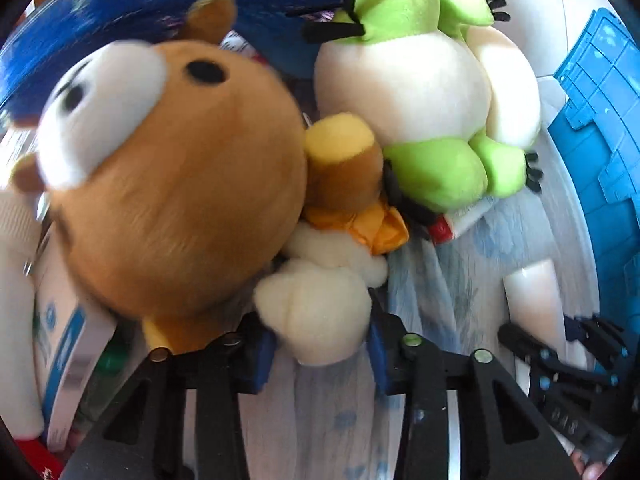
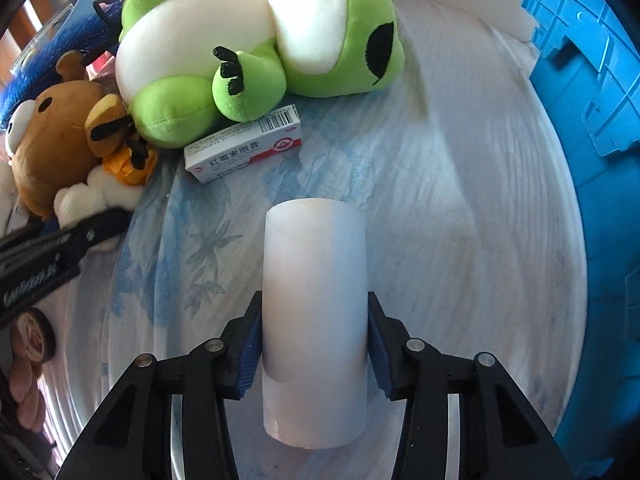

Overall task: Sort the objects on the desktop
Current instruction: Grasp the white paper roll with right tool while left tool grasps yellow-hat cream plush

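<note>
A brown bear plush (image 1: 180, 184) lies on a pale blue flowered cloth (image 2: 440, 200). My left gripper (image 1: 320, 360) is shut on the bear's cream foot (image 1: 320, 312), with the blue pads pressing both of its sides. Right of the bear lies a green and white frog plush (image 1: 420, 92), and a small medicine box (image 2: 244, 144) rests against the frog. My right gripper (image 2: 314, 354) is shut on a white cylinder (image 2: 314, 300) that lies lengthwise between its pads. That cylinder (image 1: 536, 300) also shows at the right of the left wrist view.
A blue plastic crate (image 2: 592, 120) borders the cloth on the right. A shaggy blue plush (image 1: 120, 12) lies behind the bear. White and blue boxes (image 1: 60, 340) are stacked at the left edge. In the right wrist view, the left gripper's black body (image 2: 60, 248) is at the left.
</note>
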